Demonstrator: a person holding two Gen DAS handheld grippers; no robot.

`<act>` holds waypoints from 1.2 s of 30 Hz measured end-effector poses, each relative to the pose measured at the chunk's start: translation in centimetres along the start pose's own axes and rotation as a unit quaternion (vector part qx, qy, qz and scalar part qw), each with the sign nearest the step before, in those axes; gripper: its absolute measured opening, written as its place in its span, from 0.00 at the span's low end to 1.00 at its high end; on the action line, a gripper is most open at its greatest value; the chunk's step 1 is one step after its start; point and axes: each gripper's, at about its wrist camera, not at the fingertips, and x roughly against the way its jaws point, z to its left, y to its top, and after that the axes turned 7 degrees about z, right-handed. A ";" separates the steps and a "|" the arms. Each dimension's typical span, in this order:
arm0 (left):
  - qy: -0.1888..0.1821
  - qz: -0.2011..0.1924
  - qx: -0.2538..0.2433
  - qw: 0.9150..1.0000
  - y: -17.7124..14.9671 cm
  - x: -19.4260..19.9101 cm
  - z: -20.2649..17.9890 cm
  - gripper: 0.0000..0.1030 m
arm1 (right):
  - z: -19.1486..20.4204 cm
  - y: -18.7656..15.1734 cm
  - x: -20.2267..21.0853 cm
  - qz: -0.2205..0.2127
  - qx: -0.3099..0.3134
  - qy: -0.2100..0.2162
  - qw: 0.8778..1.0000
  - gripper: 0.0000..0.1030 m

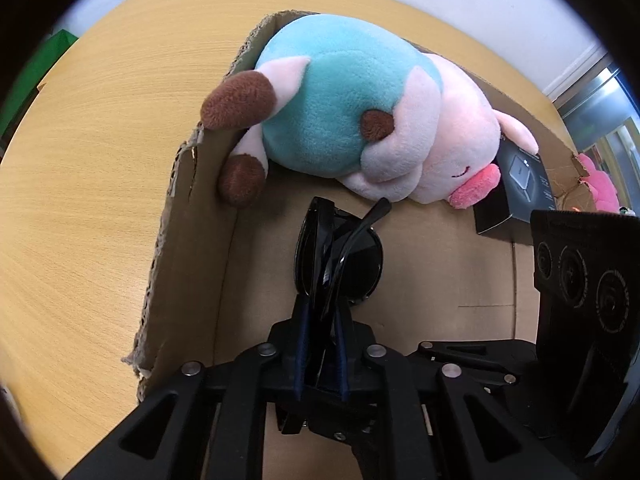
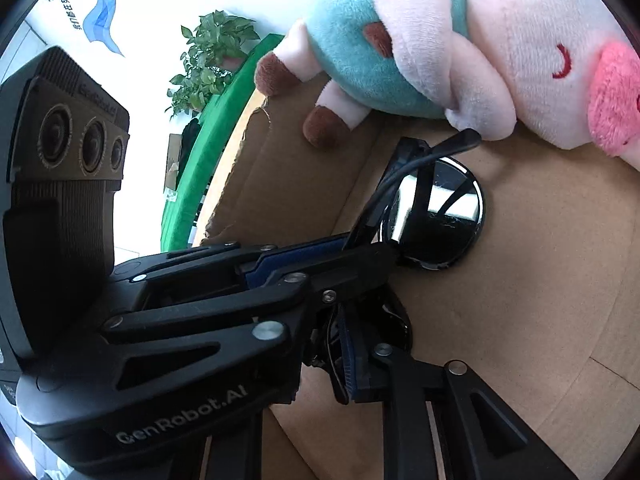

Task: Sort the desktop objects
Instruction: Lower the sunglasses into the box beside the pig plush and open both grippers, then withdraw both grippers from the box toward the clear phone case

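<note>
My left gripper is shut on folded black sunglasses and holds them inside an open cardboard box, just above its floor. The sunglasses also show in the right wrist view, with the left gripper clamped on them. A pink and teal plush pig lies in the box's far corner, its feet over the wall; it also shows in the right wrist view. My right gripper's own fingers sit low beside the left gripper; their state is unclear. The right gripper's body shows at the right.
The box stands on a wooden table. A dark flat packet lies in the box under the pig's snout. A pink object sits beyond the box's right wall. A green surface and a plant lie beyond the table.
</note>
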 end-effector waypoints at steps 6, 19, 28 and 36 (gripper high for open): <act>-0.005 -0.043 -0.010 0.999 -1.5 3.2 -0.5 0.42 | 1.5 -2.2 4.0 -0.034 0.023 -0.039 0.998 0.68; 0.025 -0.360 -0.133 0.923 -15.6 18.8 -6.9 0.80 | 12.4 -18.8 18.9 -0.331 0.129 -0.277 0.893 1.00; 0.003 -0.363 -0.139 0.921 -20.3 17.8 -7.2 0.80 | 12.8 -26.4 19.7 -0.372 0.088 -0.396 0.835 1.00; 0.006 -0.296 -0.090 0.951 -19.2 13.0 -3.1 0.80 | 12.3 -30.1 19.0 -0.373 0.084 -0.393 0.836 1.00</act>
